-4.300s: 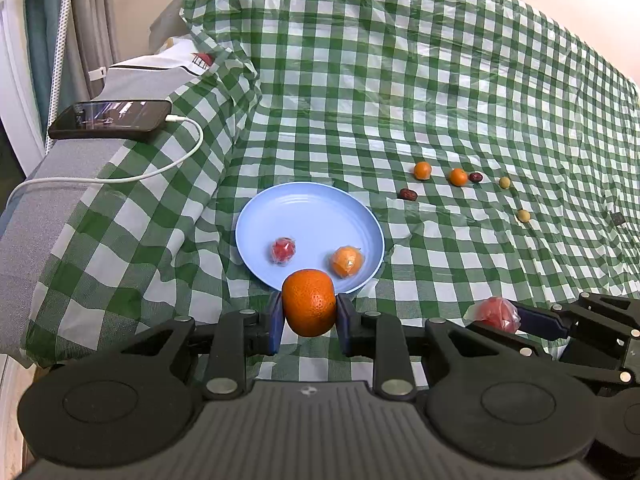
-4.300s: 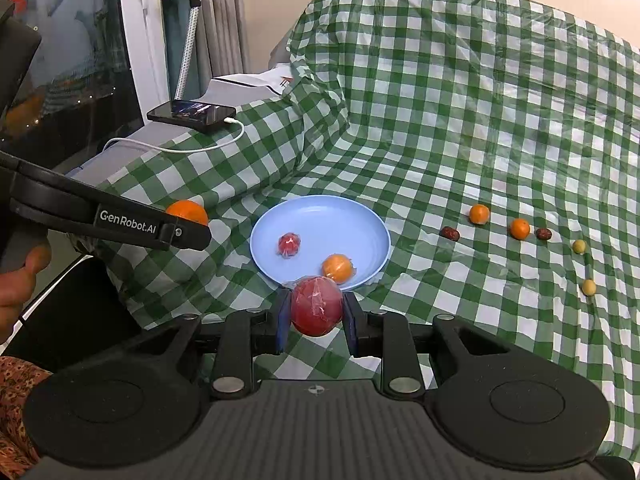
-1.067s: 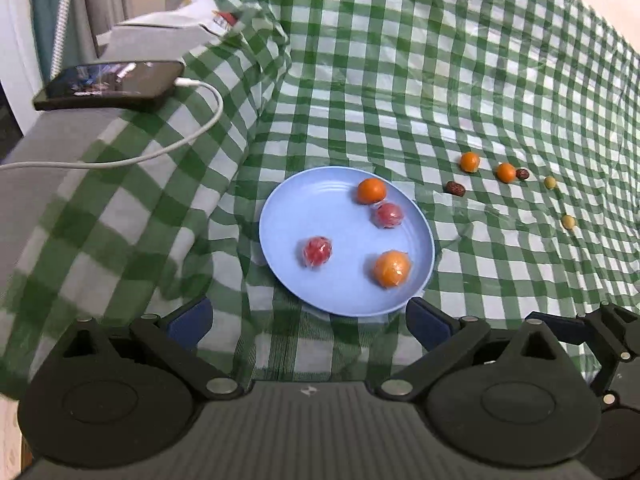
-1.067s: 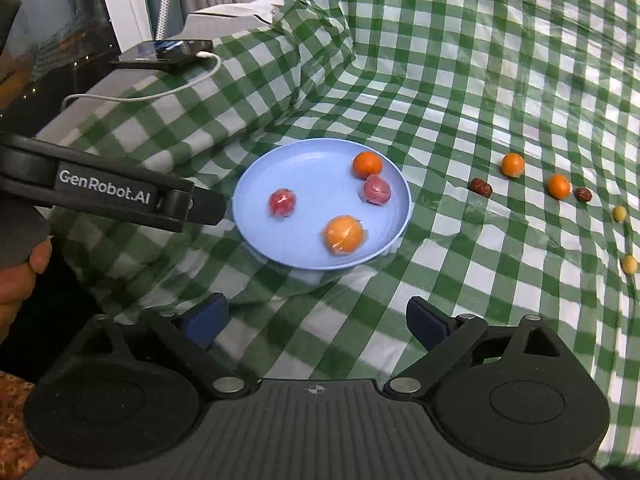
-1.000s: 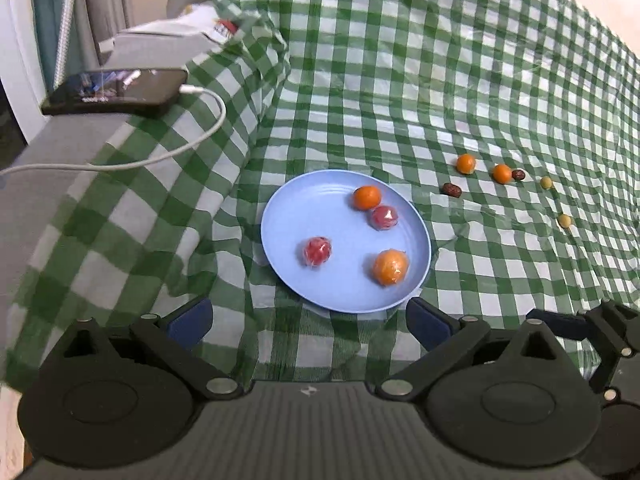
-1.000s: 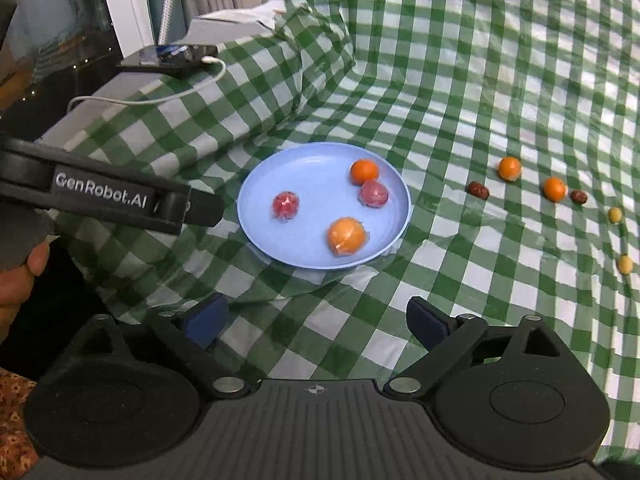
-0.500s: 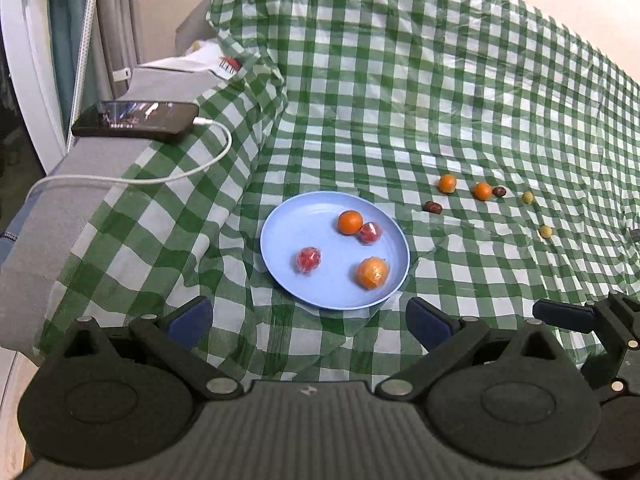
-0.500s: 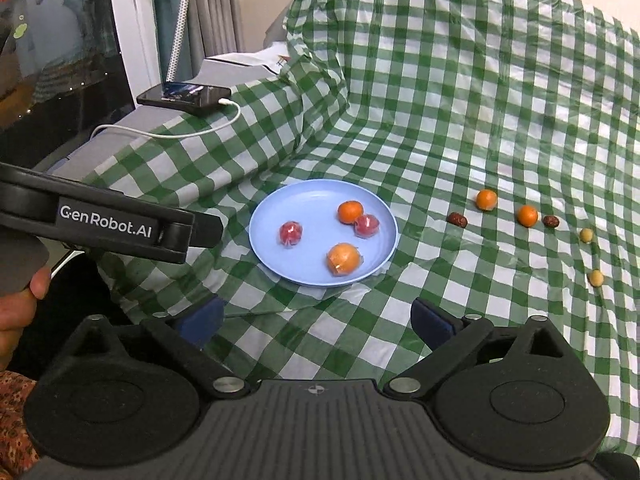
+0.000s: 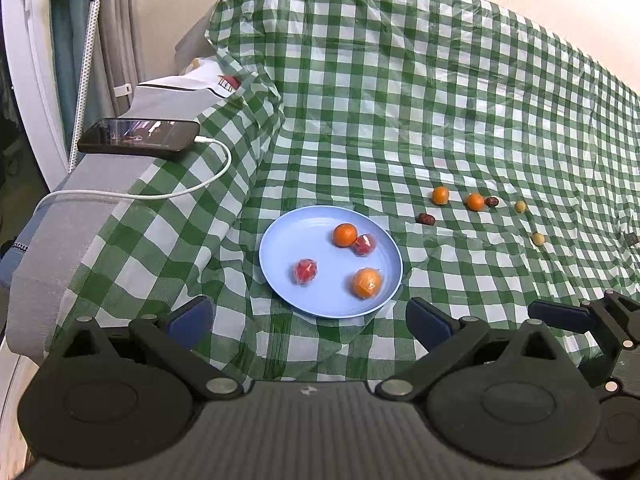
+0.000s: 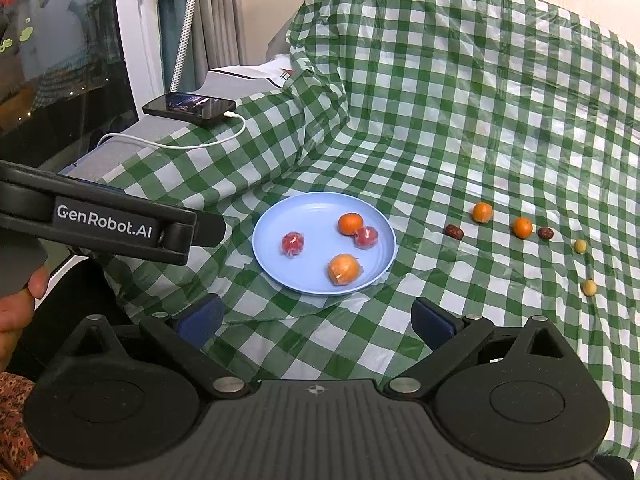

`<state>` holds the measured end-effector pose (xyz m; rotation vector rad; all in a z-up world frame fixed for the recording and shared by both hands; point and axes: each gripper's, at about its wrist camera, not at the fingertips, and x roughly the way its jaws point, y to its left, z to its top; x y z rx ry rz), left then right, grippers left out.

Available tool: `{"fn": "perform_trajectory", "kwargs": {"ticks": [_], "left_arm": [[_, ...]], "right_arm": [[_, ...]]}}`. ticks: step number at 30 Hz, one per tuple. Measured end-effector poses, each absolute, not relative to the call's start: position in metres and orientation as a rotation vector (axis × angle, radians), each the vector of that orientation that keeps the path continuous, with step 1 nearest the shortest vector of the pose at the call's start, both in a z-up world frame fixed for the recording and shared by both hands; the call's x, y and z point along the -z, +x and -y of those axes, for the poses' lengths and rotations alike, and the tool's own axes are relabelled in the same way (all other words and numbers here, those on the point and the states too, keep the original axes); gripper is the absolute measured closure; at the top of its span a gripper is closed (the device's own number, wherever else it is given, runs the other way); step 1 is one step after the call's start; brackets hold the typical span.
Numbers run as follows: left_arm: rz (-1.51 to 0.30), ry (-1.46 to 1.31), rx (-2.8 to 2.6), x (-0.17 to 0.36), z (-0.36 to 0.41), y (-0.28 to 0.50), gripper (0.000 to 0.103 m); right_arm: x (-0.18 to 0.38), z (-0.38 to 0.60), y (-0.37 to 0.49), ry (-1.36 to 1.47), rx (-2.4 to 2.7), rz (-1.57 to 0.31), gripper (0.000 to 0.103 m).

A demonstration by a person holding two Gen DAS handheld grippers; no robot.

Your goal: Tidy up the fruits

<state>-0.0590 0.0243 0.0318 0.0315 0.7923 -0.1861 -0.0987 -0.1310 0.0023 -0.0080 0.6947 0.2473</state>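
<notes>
Holding four fruits already, the blue plate lies straight ahead of my left jaws and slightly left of centre ahead of my right jaws. On it I see a bare orange touching a wrapped red fruit at the far side, a second wrapped red fruit nearer and to the left, and a wrapped orange nearest, toward the right rim.

I judge the task roughly partway done: those four are gathered, while six or so small pieces lie loose on the checked cloth, beyond the plate and off to the right of both jaws. They are two small oranges, two dark date-like fruits and two small yellowish ones.

The round fruits have no long axis to speak of. The nearer dark fruit is oblong and lies roughly crosswise to my right jaws, so I would close across its short width. The loose pieces form a ragged row running away to the right.

My left gripper is spread wide and empty, and my right gripper is likewise spread with nothing between the pads. In the right view the left gripper's body juts in from the left, held by a hand.

Well left of the plate, a phone on its white cable rests on a grey ledge.
</notes>
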Motion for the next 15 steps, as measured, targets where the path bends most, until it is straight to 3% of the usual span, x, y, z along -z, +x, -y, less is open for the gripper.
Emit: {"fn": "perform_trajectory", "kwargs": {"ticks": [15], "left_arm": [[-0.803,0.037,0.185,-0.0307,-0.0221,-0.0555,0.000]], "right_arm": [[0.0019,0.1342,-0.0951,-0.001,-0.251,-0.714,0.003]]}}
